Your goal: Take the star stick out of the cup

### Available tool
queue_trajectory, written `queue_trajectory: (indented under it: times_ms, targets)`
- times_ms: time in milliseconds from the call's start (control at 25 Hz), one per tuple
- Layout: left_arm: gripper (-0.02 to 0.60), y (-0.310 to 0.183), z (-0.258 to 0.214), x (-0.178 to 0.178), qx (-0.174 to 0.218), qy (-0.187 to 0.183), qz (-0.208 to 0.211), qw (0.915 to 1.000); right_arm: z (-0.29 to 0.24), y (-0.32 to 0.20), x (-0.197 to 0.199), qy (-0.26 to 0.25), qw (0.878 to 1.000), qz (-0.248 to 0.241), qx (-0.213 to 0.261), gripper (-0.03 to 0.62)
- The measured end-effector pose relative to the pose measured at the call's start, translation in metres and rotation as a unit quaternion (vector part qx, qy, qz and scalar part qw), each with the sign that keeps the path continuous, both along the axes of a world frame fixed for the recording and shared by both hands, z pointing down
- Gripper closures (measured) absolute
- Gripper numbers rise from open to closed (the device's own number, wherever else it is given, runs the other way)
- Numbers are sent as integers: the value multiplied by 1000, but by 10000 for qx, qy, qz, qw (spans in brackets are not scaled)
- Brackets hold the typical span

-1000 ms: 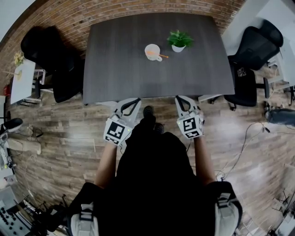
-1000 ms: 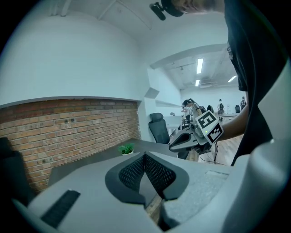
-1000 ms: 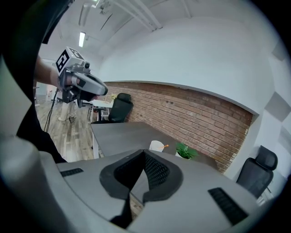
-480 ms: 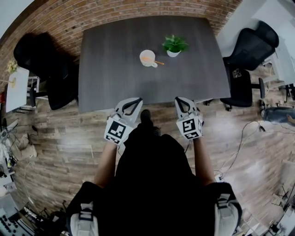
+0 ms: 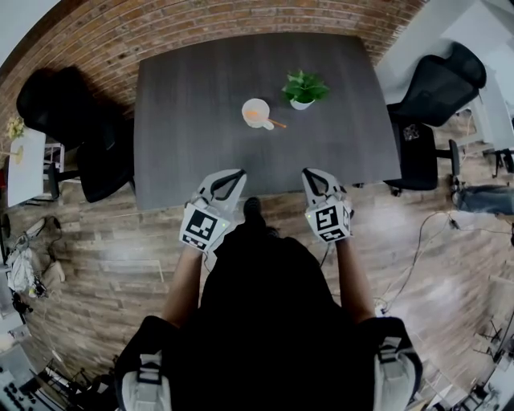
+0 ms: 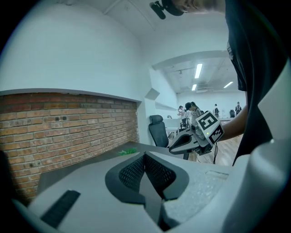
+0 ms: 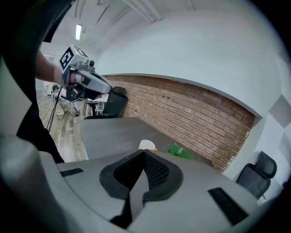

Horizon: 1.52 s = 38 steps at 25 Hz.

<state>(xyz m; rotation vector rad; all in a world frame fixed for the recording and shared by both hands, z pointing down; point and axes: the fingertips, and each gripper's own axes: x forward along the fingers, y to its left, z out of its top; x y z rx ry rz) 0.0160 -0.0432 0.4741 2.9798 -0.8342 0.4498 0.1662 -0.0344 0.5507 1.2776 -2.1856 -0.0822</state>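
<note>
A white cup point(image 5: 256, 112) stands on the dark grey table point(image 5: 185, 120), with an orange stick point(image 5: 278, 124) poking out over its right rim. No star shape can be made out. In the right gripper view the cup point(image 7: 146, 145) shows small, just past the jaws. My left gripper point(image 5: 237, 174) and right gripper point(image 5: 310, 173) hover side by side at the table's near edge, well short of the cup. Both are shut with nothing held. The right gripper point(image 6: 195, 136) shows in the left gripper view, and the left gripper point(image 7: 84, 79) in the right gripper view.
A small potted plant point(image 5: 303, 87) stands just right of the cup. Black office chairs stand at the left point(image 5: 76, 128) and right point(image 5: 438, 88) of the table. A brick wall point(image 5: 201, 24) runs behind it. The floor is wood, with cables at the right.
The table and cup have slid lower and a little left in the head view, nearer the grippers. Both grippers keep almost the same place and stay shut.
</note>
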Motion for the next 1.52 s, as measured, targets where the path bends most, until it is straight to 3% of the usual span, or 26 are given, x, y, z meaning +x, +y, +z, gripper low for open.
queue_trajectory:
  times_ms: [680, 1520]
  targets:
    - [580, -83, 10, 10, -160, 157, 456, 9987, 4, -58, 12, 200, 9984, 526, -85, 594]
    - [580, -145, 17, -29, 45, 186, 647, 9977, 28, -111, -30, 311, 9975, 594, -217, 594]
